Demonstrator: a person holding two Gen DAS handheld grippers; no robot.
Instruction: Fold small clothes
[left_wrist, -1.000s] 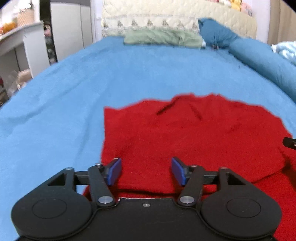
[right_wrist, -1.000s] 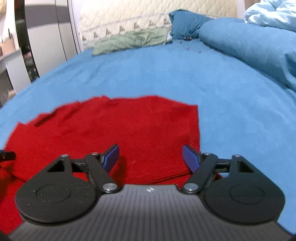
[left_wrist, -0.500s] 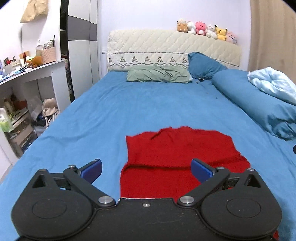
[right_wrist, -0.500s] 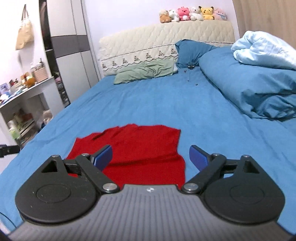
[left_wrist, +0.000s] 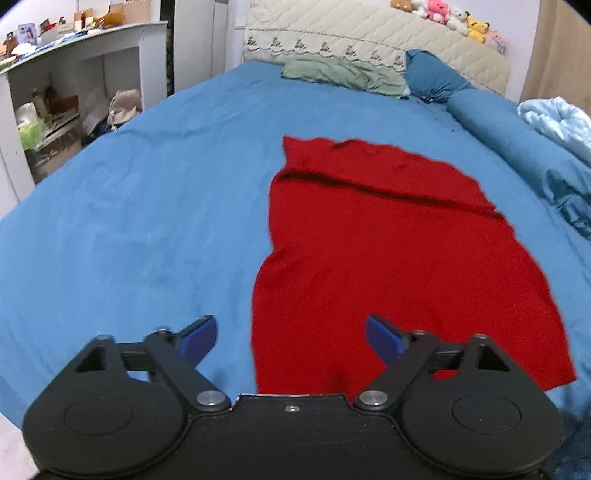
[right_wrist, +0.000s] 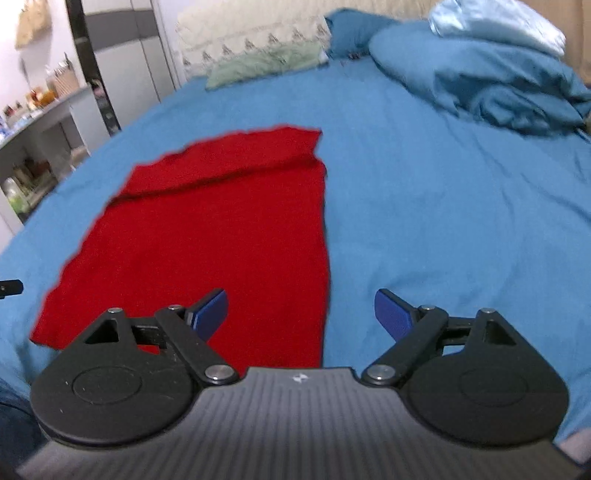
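A red garment (left_wrist: 391, 251) lies flat on the blue bed, a fold line running across its far part; it also shows in the right wrist view (right_wrist: 221, 229). My left gripper (left_wrist: 290, 338) is open and empty, held above the garment's near left edge. My right gripper (right_wrist: 299, 312) is open and empty, held above the garment's near right edge. A tip of the left gripper (right_wrist: 9, 288) shows at the left border of the right wrist view.
The blue bed sheet (left_wrist: 147, 206) spreads all around. A green pillow (left_wrist: 340, 72) and a blue pillow (left_wrist: 432, 75) lie at the headboard. A rolled blue duvet (right_wrist: 480, 70) lies on the right. White shelves (left_wrist: 55, 96) with clutter stand left of the bed.
Both grippers pulled back from the garment and opened wider, then dipped down again towards its near edge. The garment now lies as a longer rectangle with one fold across its far part.
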